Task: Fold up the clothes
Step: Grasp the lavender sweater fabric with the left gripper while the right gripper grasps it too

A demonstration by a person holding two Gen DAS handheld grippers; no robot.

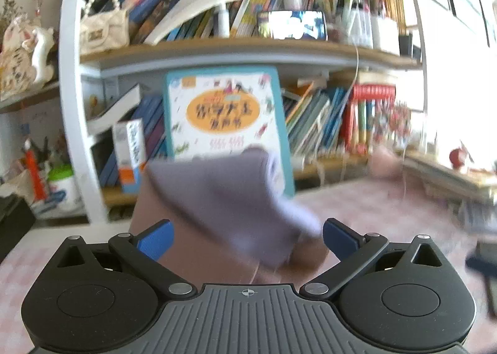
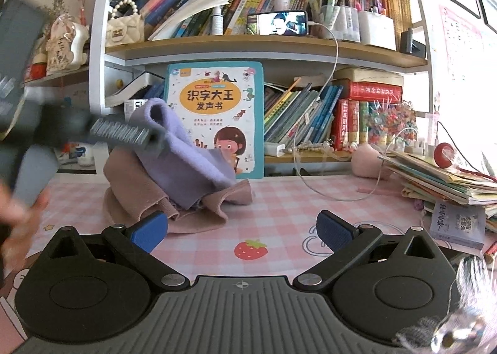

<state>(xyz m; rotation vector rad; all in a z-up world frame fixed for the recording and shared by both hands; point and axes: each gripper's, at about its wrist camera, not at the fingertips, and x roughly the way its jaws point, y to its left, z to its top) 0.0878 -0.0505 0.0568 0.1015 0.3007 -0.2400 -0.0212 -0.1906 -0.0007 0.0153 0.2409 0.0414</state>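
Bookshelf (image 2: 264, 49) fills my whole back wall, packed with books, a phone (image 2: 277, 22) playing video on the middle shelf. Below it, pink checked tablecloth (image 2: 310, 198) with a strawberry print (image 2: 251, 249). Teal picture book (image 2: 214, 111) leans upright against the shelf. Book stack (image 2: 441, 177) sits far right. Clothes: lavender garment (image 2: 183, 155) draped over brown garment (image 2: 139, 192), heaped left of centre. My left gripper (image 1: 247, 240) is spread wide, cloth between the pads; grip unclear, view blurred. My right gripper (image 2: 242, 231) is spread wide, holding nothing.
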